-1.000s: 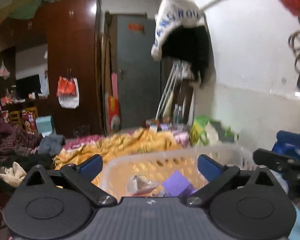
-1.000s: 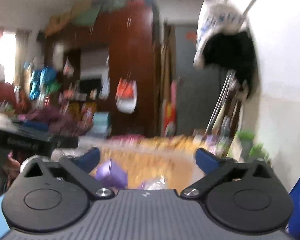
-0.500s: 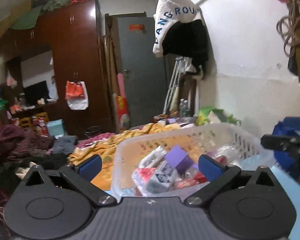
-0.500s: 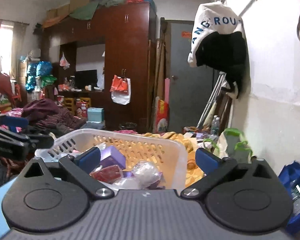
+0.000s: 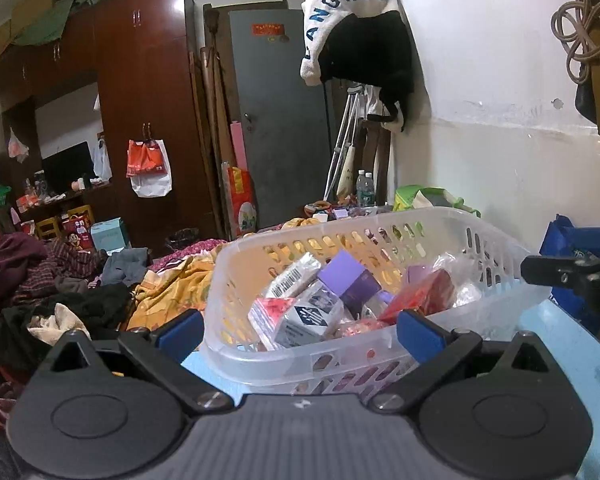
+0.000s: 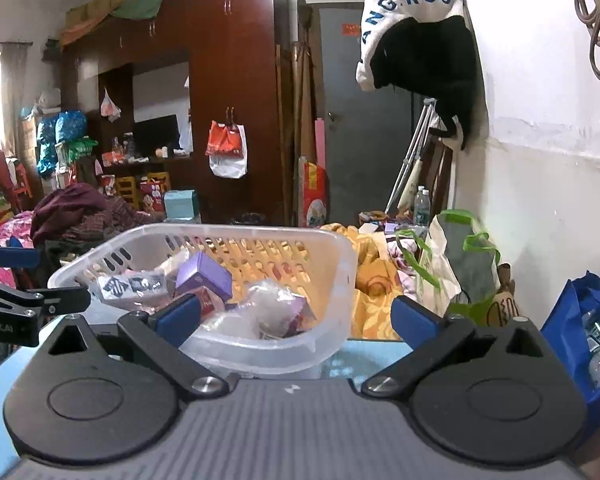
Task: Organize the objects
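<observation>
A clear plastic basket (image 5: 380,232) stands on a light blue table (image 5: 572,344). It holds several packets, among them a purple box (image 5: 346,276), a white and blue carton (image 5: 308,316) and a red packet (image 5: 420,296). My left gripper (image 5: 300,330) is open and empty, just before the basket's near wall. In the right wrist view the basket (image 6: 260,236) sits left of centre with the purple box (image 6: 206,274) inside. My right gripper (image 6: 296,316) is open and empty, at the basket's near right corner.
A heap of clothes (image 5: 40,280) and a yellow blanket (image 5: 172,288) lie on a bed to the left. A green-handled bag (image 6: 456,268) and a blue bag (image 6: 592,332) stand by the white wall at right. A dark wardrobe (image 5: 140,120) and grey door (image 5: 284,120) stand behind.
Both grippers have pulled back and tilted down, so the basket and its contents show more fully and lower. Both grippers stayed open.
</observation>
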Tool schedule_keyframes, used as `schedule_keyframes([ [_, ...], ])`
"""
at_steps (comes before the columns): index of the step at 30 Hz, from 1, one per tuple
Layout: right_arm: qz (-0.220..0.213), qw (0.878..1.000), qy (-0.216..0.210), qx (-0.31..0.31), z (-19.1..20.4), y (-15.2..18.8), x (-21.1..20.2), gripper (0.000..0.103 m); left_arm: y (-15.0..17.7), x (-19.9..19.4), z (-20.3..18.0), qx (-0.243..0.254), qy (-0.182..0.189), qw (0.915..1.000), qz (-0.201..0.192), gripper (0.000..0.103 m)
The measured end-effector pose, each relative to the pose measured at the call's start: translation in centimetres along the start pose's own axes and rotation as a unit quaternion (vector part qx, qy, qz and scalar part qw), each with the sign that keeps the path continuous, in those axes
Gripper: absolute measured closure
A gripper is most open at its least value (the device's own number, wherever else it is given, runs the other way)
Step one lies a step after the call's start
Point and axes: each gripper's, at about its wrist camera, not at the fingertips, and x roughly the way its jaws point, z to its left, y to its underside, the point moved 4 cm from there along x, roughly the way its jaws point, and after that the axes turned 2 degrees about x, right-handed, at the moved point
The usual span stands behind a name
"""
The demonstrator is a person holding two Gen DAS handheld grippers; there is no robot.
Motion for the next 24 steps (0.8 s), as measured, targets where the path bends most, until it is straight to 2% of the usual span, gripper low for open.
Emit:
schedule_keyframes([
  [9,0.003,1.000,0.000,-0.003,0.02,0.42,-0.47,0.000,0.57,0.32,0.17,-0.011,0.000,0.9999,0.013,0.000],
  [24,0.000,1.000,0.005,-0.006,-0.15,0.56,-0.60,0.000,0.64,0.22,0.36,-0.018,0.001,0.9998,0.012,0.000],
])
